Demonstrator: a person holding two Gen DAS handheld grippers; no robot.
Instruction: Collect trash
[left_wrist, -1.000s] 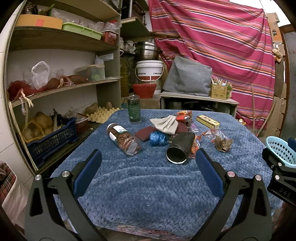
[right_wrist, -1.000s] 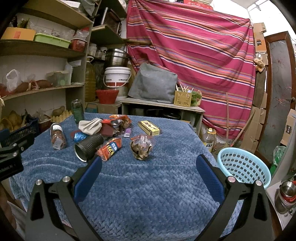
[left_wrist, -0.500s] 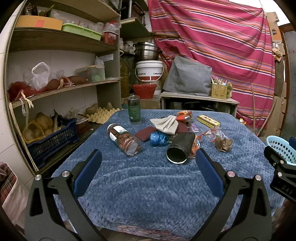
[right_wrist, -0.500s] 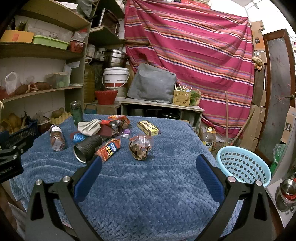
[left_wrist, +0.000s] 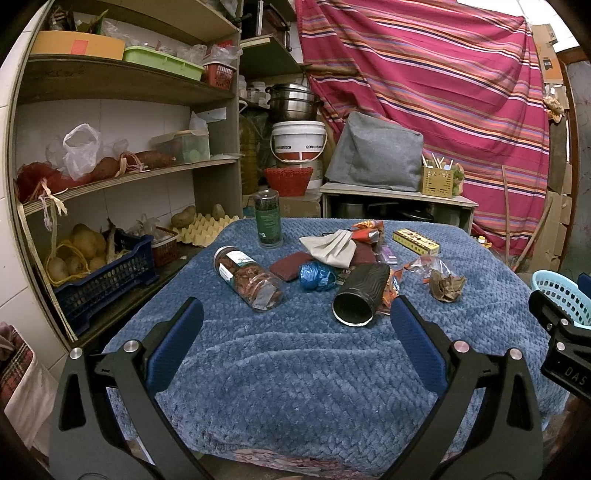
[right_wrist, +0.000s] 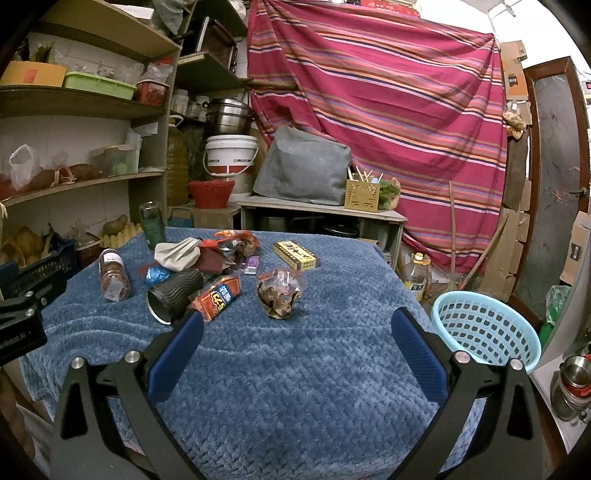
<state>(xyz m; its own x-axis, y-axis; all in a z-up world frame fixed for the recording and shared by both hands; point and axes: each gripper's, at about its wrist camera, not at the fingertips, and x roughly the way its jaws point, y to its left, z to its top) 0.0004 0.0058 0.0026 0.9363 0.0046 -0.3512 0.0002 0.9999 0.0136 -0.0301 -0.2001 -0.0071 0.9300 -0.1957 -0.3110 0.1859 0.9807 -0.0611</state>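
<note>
Both grippers hang over the near edge of the blue-blanketed table, fingers spread wide and holding nothing. The right gripper faces the crumpled clear bag of brown scraps, which lies almost straight ahead, a touch left of its centre line and apart from the rest of the litter. The light blue basket stands off the table edge just beyond its right finger, so by my reckoning this hand is the better placed for a first pick and drop.

The left gripper looks at the main heap. The black ribbed cup lies on its side ahead and slightly right, open mouth toward the gripper, long axis running away and to the right. The clear jar with brown contents lies ahead and left, its axis angled from far left to near right. Between them sits a crumpled blue wrapper; behind are a pale cloth, red-orange wrappers and a yellow box.

The orange snack packet is mostly hidden behind the cup in the left view and plain only from the right. What lies under the cloth cannot be made out, and from the left only part of the basket shows, behind the other gripper's body
</note>
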